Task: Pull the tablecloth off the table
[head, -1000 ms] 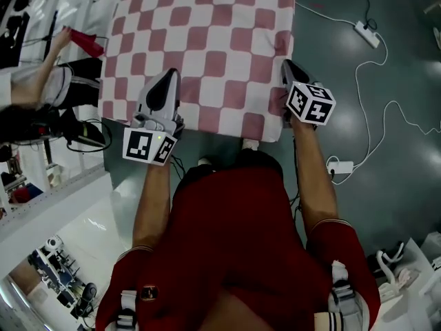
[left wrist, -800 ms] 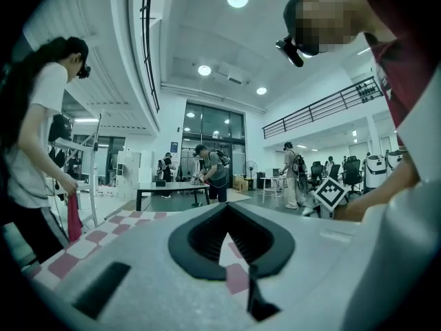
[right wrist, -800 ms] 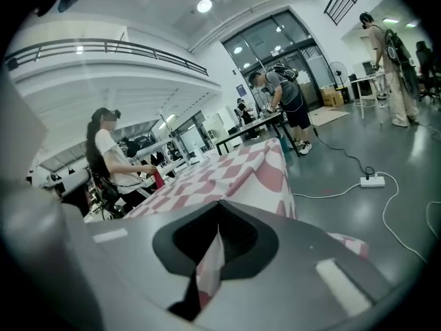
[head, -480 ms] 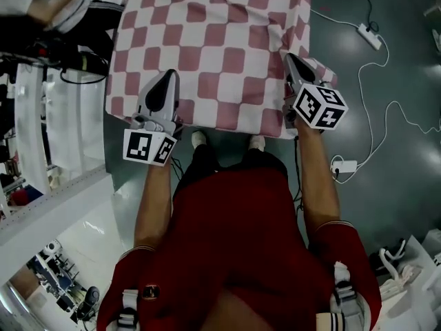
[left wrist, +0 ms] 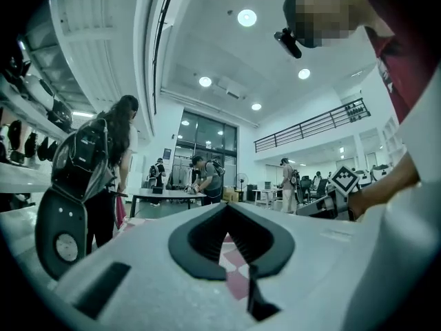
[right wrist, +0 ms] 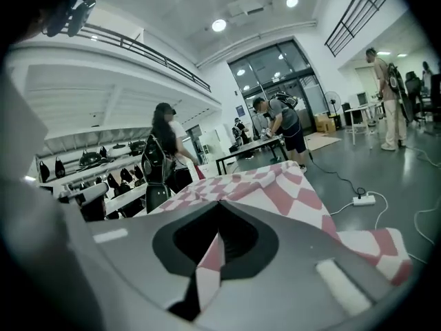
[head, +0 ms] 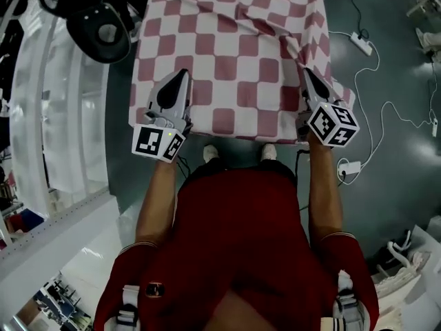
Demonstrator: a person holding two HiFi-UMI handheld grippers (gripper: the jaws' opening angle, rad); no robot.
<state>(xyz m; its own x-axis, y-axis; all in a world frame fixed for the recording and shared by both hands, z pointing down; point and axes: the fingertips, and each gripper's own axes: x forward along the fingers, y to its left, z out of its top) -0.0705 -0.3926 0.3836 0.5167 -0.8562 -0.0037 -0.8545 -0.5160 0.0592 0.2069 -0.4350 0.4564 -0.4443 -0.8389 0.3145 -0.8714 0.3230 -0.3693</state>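
Observation:
The red-and-white checked tablecloth (head: 234,54) covers the table ahead of me in the head view. Its near edge hangs just past my shoes. My left gripper (head: 182,74) lies on the cloth's near left part, shut, with a strip of cloth (left wrist: 234,271) pinched between its jaws. My right gripper (head: 304,71) is at the near right corner, shut on a fold of the cloth (right wrist: 210,257). A raised ridge of cloth (head: 275,33) runs away from the right gripper, and a corner (head: 344,92) droops beside it. The table under the cloth is hidden.
A power strip (head: 364,42) and white cables lie on the floor to the right, with an adapter (head: 347,166) near my right arm. A black round seat (head: 103,27) and white shelving (head: 62,123) stand to the left. People stand at a far table (left wrist: 165,194).
Both grippers have drawn back toward me with the cloth. The cloth has bunched into a ridge at the right gripper. The person at the left has passed out of the head view.

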